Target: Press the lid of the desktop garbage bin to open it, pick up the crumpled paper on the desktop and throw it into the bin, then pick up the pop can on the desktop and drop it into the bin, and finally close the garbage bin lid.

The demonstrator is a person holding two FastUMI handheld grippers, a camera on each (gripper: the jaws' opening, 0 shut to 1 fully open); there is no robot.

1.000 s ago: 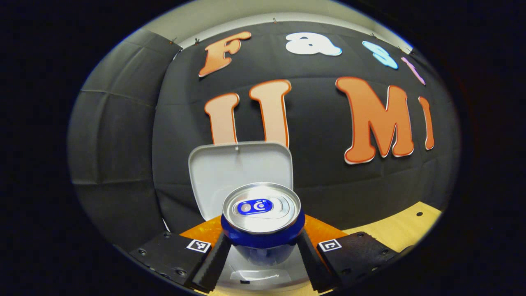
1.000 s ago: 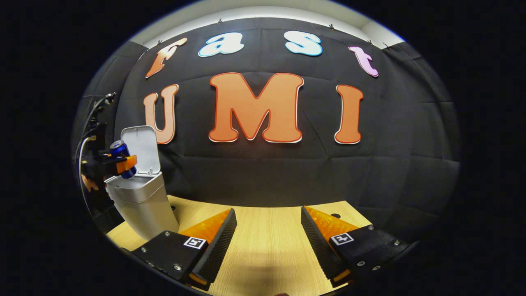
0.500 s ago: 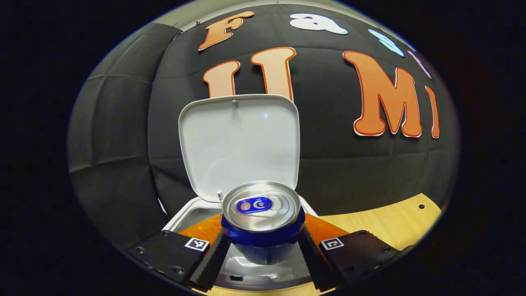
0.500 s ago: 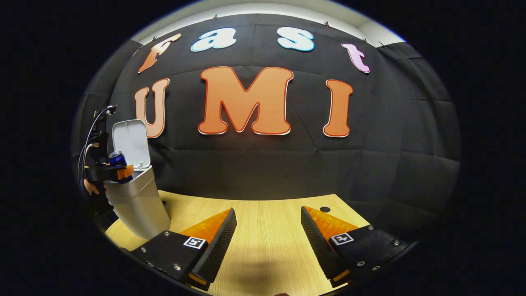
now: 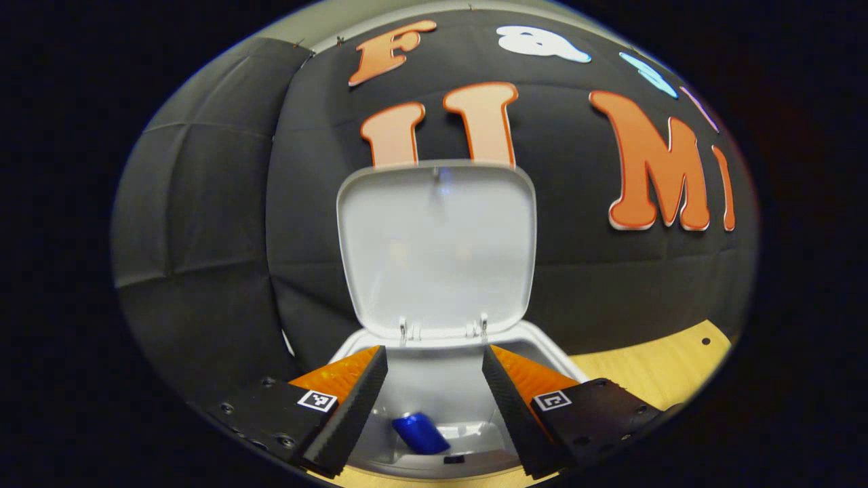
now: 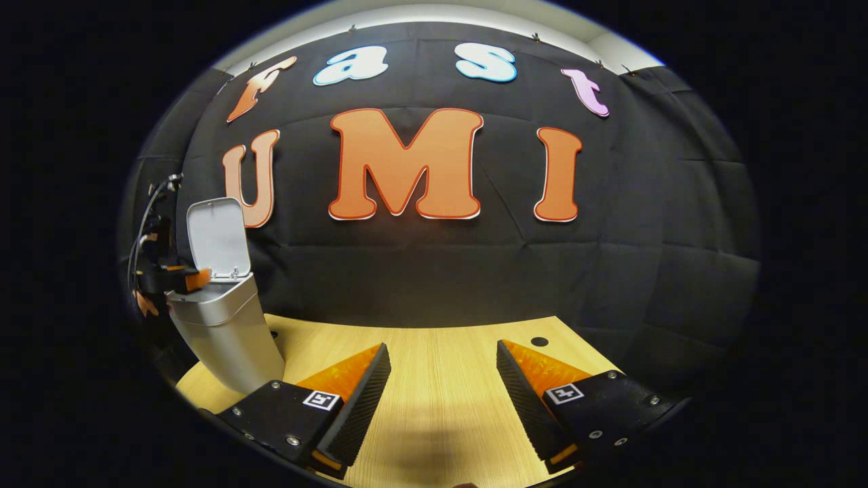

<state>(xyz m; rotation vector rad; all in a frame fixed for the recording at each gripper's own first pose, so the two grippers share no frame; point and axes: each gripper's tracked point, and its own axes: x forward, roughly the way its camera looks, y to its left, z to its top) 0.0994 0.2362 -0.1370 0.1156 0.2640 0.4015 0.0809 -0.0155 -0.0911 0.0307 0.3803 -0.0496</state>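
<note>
Left gripper (image 5: pixel 434 400): I am holding it spread and empty just above the bin's mouth, so what it carried is falling straight in.
Pop can (image 5: pixel 420 434): it is lying inside the garbage bin (image 5: pixel 556 352), below my fingers.
Crumpled paper: I am not seeing it inside the bin.
Lid (image 5: pixel 437 247): it is standing upright behind the bin's mouth, awaiting closing.
Right gripper (image 6: pixel 441 400): I am keeping it spread, empty, over the wooden desktop (image 6: pixel 441 359), well apart from the bin.
</note>
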